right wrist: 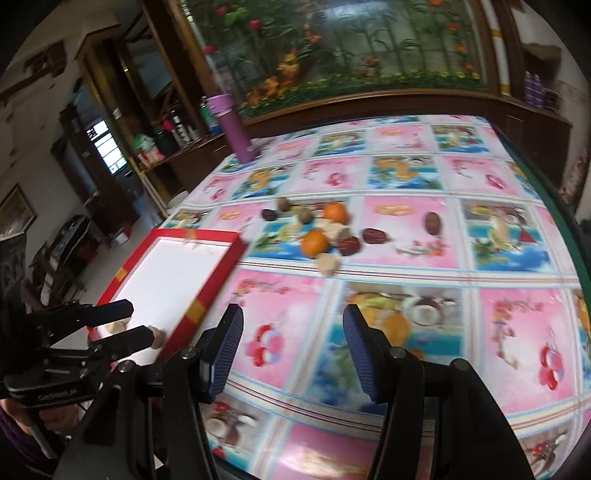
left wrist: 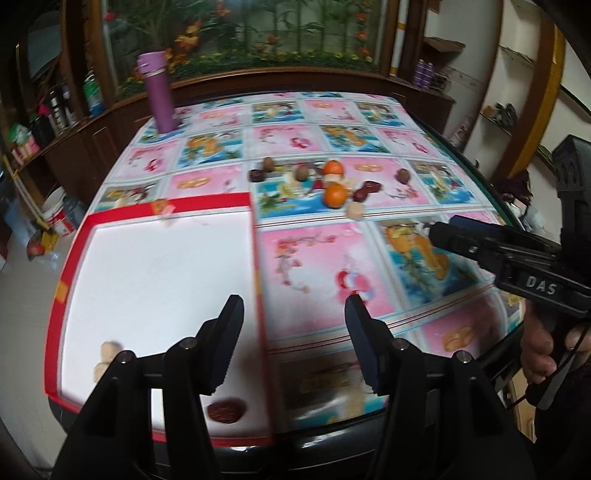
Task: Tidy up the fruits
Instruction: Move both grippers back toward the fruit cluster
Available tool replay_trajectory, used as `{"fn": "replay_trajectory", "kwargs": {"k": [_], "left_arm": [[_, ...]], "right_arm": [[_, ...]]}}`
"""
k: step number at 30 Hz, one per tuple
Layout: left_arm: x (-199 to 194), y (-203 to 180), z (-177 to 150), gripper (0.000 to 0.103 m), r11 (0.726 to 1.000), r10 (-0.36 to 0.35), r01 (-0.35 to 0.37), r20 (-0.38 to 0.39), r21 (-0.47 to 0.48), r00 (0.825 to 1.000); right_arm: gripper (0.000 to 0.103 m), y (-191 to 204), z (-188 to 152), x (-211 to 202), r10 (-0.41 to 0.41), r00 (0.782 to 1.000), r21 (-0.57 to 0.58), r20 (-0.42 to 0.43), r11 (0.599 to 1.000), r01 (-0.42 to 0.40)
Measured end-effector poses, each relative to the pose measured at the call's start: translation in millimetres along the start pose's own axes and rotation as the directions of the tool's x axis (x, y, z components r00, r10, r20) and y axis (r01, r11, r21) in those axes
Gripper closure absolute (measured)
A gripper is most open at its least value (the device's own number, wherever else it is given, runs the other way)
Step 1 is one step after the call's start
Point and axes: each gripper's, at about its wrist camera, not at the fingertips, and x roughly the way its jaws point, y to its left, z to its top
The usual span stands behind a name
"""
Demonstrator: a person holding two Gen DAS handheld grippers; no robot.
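A red-rimmed white tray (left wrist: 74, 254) lies at the table's near left; it also shows in the right wrist view (right wrist: 218, 280). In it lie a red date (left wrist: 226, 410) and pale pieces (left wrist: 107, 356). My left gripper (left wrist: 293, 343) is open and empty, over the tray's right rim. A cluster of fruit sits mid-table: two oranges (left wrist: 335, 195) (right wrist: 314, 243), dates (right wrist: 375, 235), walnuts (right wrist: 432, 222) and pale pieces (right wrist: 328, 265). My right gripper (right wrist: 291, 350) is open and empty above the cloth, short of the cluster; it shows in the left wrist view (left wrist: 443, 232).
A purple flask (left wrist: 159, 92) stands at the table's far left. A patterned cloth (right wrist: 406, 177) covers the table. A wooden cabinet with a flower picture (left wrist: 258, 29) runs behind it. The table's right edge (right wrist: 554, 206) is dark green.
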Motion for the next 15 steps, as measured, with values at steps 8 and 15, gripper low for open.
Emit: {"fn": "replay_trajectory", "kwargs": {"k": [8, 15], "left_arm": [[12, -56, 17, 0.042, 0.992, -0.046, 0.050, -0.034, 0.115, 0.998], [36, -67, 31, 0.042, 0.993, -0.049, 0.056, -0.073, 0.100, 0.996]], "right_arm": [[0.047, -39, 1, -12, -0.029, 0.999, 0.088, 0.025, 0.996, 0.027], [0.047, -63, -1, -9, -0.033, 0.999, 0.132, 0.005, 0.991, 0.032]]}}
